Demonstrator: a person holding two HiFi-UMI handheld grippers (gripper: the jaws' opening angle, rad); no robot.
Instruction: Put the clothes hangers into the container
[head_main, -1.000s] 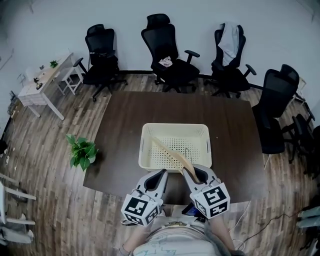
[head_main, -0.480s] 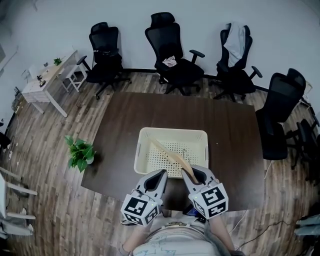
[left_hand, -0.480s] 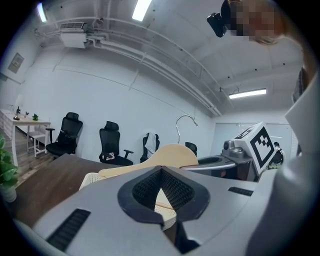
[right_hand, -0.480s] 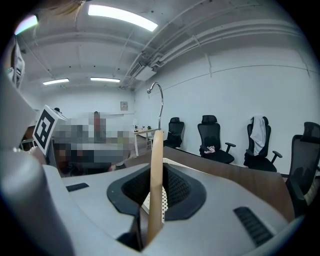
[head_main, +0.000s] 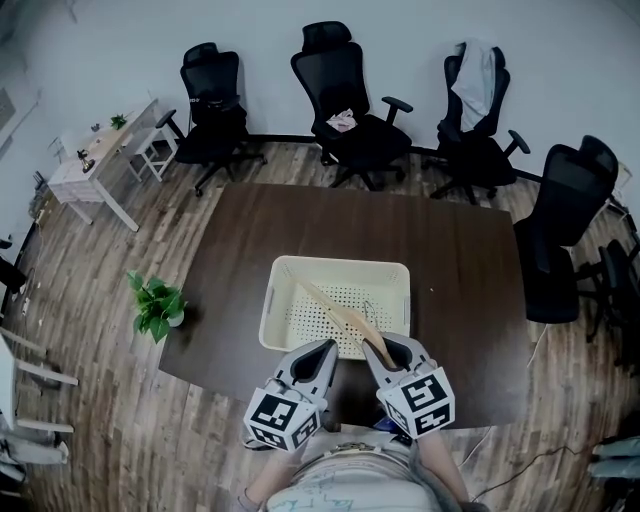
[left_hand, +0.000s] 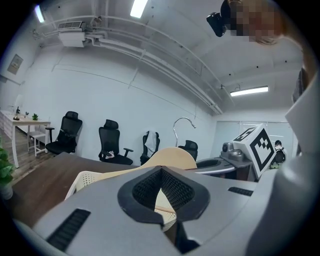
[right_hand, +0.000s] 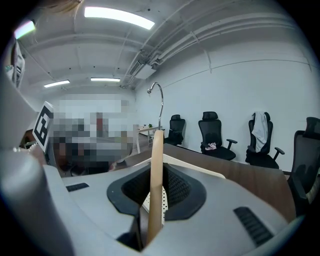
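A cream perforated basket (head_main: 290, 318) stands on the dark wooden table (head_main: 240, 250). My right gripper (head_main: 384, 350) is shut on the end of a wooden clothes hanger (head_main: 340, 315). The hanger slants up and left over the basket's near right part. In the right gripper view the hanger (right_hand: 156, 175) stands on edge between the pads, its metal hook (right_hand: 159, 97) on top. My left gripper (head_main: 324, 350) hovers just left of it at the basket's near rim, shut and holding nothing. The left gripper view shows the hanger (left_hand: 172, 155) and basket (left_hand: 87, 179) beyond its jaws.
Black office chairs (head_main: 350, 100) ring the table's far and right sides. A potted plant (head_main: 155, 305) sits on the floor to the left, and a small white desk (head_main: 95, 160) stands at far left. The table's near edge (head_main: 200, 375) runs just before the grippers.
The basket sits slightly lower and further left in the head view, closer to the grippers. The hanger stays clamped in my right gripper, and my left gripper keeps its place beside it.
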